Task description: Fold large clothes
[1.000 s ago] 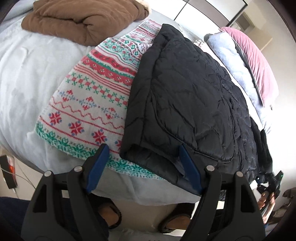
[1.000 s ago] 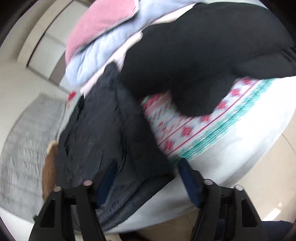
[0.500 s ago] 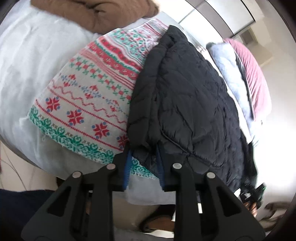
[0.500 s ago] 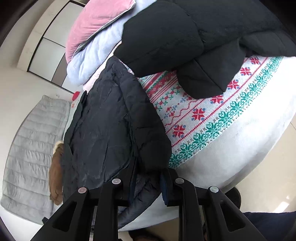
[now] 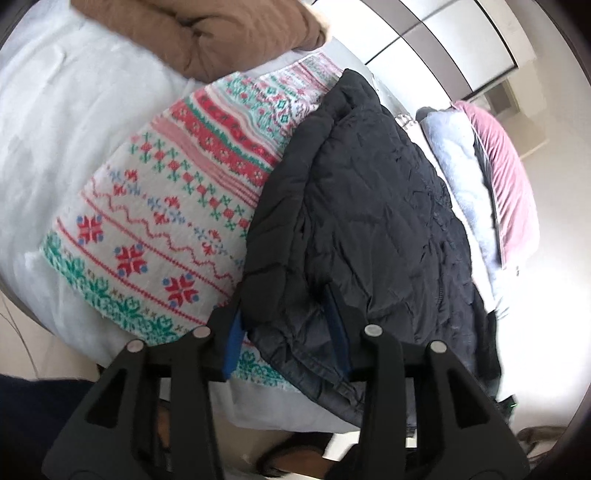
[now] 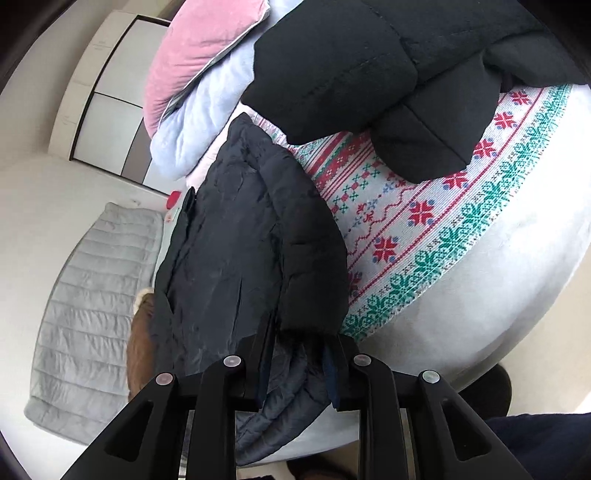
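A black quilted jacket [image 5: 369,206] lies folded lengthwise on a patterned red, green and white knit blanket [image 5: 166,206] on the bed; it also shows in the right wrist view [image 6: 236,251]. My left gripper [image 5: 286,332] is shut on the jacket's near hem corner, fabric bunched between the blue pads. My right gripper [image 6: 295,365] is shut on the jacket's hem and sleeve cuff at the bed's edge.
A brown garment [image 5: 221,33] lies at the far left of the bed. Pink and pale blue pillows [image 5: 491,177] sit at the far end. Another black coat [image 6: 388,66] lies on the blanket [image 6: 424,229]. A grey quilted mat [image 6: 92,295] is on the floor.
Both grippers moved in from open and closed on the jacket's near hem. The hem is now lifted slightly and bunched between the pads.
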### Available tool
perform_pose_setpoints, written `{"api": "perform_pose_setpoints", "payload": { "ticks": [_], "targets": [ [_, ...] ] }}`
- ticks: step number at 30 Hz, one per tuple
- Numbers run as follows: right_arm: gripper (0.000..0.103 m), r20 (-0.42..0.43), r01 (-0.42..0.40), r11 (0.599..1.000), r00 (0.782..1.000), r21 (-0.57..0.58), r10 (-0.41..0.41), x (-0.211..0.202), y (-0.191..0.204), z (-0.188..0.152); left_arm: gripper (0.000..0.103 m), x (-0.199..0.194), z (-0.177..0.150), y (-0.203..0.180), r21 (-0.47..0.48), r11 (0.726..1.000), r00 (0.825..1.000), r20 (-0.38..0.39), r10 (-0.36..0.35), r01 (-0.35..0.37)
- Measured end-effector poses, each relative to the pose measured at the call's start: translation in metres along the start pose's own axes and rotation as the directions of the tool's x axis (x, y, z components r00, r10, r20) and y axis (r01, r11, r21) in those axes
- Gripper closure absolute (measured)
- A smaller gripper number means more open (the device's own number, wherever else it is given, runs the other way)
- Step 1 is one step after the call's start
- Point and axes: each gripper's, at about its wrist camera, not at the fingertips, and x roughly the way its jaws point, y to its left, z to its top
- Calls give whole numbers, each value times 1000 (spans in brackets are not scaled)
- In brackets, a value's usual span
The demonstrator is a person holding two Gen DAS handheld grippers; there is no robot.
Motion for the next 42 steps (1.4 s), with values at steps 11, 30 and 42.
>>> {"api": "perform_pose_setpoints", "payload": {
  "ticks": [11, 30, 42],
  "targets": [
    [98, 61, -48, 996, 997, -80, 53, -18, 13, -1, 96, -25, -2, -28, 211, 973, 994, 84, 76, -92],
    [100, 250, -264, 942, 917, -207, 312, -142, 56, -38, 99, -162, -9, -49, 183, 973, 959, 219, -181, 142],
    [99, 264, -293, 931, 901, -218, 345, -151, 74, -32, 99, -170, 6, -56, 181, 976, 946, 276, -171, 123]
  ]
}}
